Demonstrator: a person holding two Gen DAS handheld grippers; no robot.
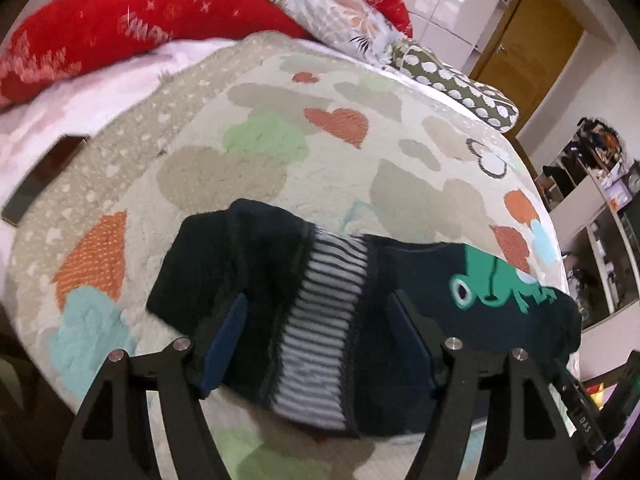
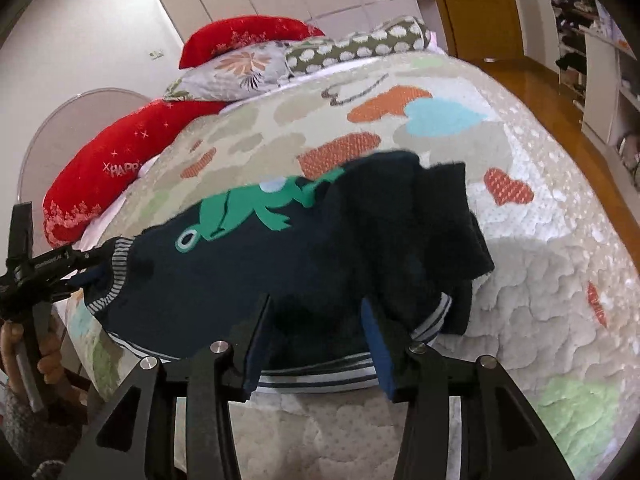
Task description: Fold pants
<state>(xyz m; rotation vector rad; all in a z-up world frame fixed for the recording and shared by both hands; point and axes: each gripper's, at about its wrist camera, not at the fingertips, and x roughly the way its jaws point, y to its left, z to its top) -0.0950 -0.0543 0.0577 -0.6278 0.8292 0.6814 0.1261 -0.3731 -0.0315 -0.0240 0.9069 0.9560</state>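
Small dark navy pants point(image 1: 404, 280) with a green frog print point(image 1: 492, 284) and a striped white waistband point(image 1: 324, 312) lie folded on a patterned quilt. My left gripper point(image 1: 320, 336) is open, its blue pads point(image 1: 228, 340) straddling the waistband. In the right wrist view the pants point(image 2: 280, 264) show the frog point(image 2: 248, 212) and the striped waistband point(image 2: 320, 380) along their near edge. My right gripper point(image 2: 316, 336) is open, jaws on either side of the near waistband edge. The left gripper point(image 2: 80, 268) shows at the pants' left end.
The quilt point(image 1: 280, 140) with hearts and clouds covers the bed. Red pillows point(image 1: 120, 32) and patterned pillows point(image 1: 340, 16) lie at the head. A dark flat object point(image 1: 44, 176) lies at the left. A wooden door point(image 1: 528, 48) and shelves point(image 1: 600, 208) stand to the right.
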